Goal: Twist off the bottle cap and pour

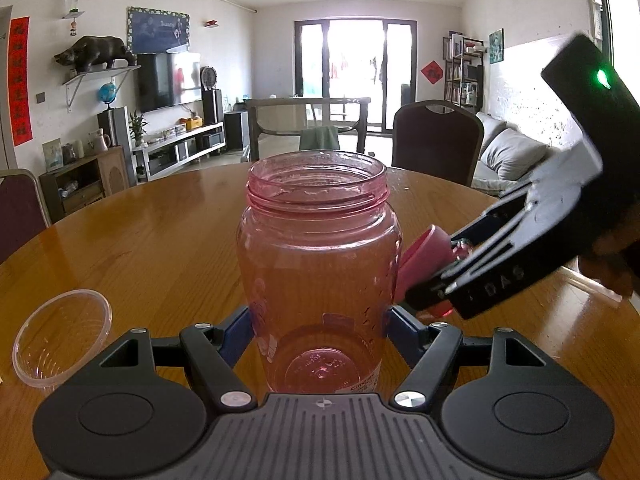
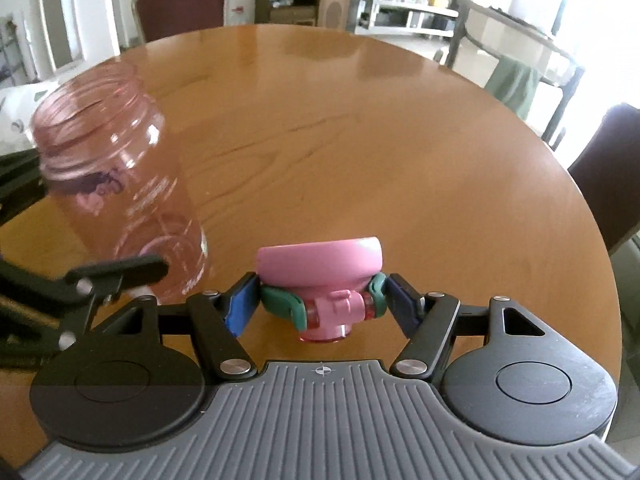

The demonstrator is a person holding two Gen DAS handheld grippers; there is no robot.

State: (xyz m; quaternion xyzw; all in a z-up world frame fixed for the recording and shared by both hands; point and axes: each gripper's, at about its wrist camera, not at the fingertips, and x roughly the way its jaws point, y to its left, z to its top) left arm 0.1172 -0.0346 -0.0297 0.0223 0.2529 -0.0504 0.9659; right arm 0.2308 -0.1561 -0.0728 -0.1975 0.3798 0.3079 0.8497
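Gripping the open pink bottle (image 1: 318, 264) mid-table in our left gripper (image 1: 320, 334), right gripper (image 2: 320, 300) clamping its cap (image 2: 320, 264), we judge it light, rigid, slick; hold low on body.

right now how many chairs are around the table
3 that I can see. In the right wrist view, a dark red chair stands at the far edge of the table and another chair at its right side. The left wrist view shows a third chair; others may be hidden.
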